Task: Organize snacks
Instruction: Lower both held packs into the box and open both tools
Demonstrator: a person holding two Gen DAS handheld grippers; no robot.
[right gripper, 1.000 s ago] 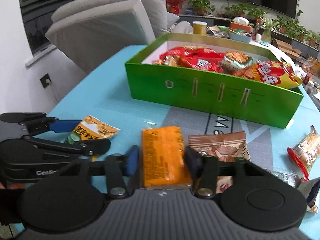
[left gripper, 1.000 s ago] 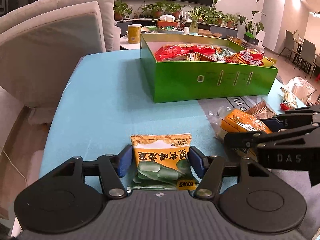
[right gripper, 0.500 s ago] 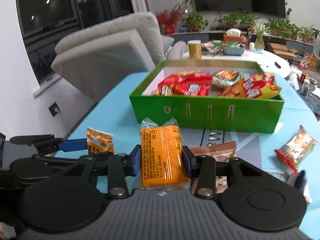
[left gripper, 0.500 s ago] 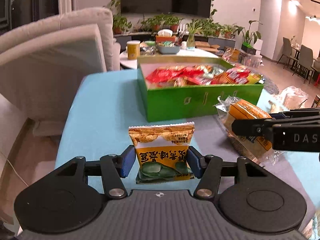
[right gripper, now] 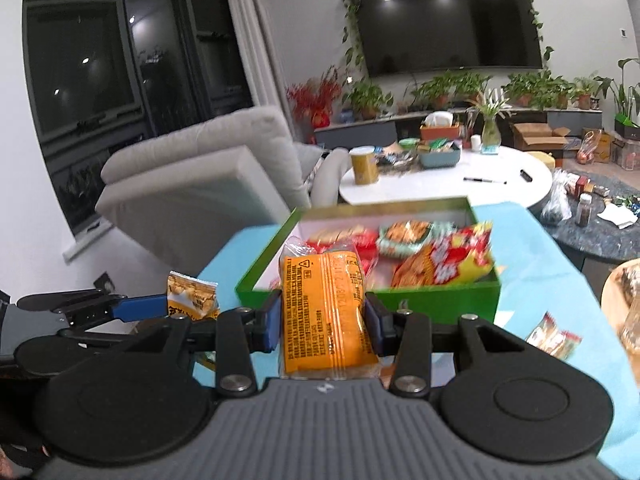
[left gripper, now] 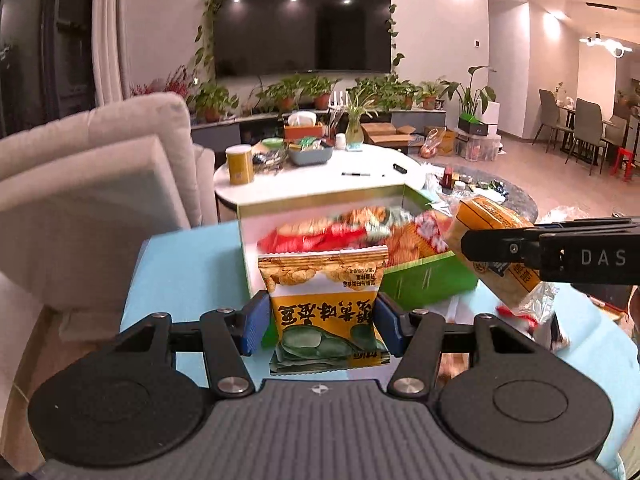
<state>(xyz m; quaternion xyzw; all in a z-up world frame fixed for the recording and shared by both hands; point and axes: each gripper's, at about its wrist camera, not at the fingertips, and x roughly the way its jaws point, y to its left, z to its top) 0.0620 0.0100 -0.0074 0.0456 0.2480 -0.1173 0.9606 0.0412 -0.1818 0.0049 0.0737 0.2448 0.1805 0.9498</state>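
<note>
The snacks inside the green box are blurred, so their labels cannot be read. The left gripper is closed on a yellow packet, held upright above the blue table; its Chinese print appears upside down and I cannot read it. The right gripper clamps an orange packet, whose small dark print is too fine to make out. Both packets are lifted in front of the box. In the left view, the right gripper's side shows the letters "DAS", cut by the edge.
</note>
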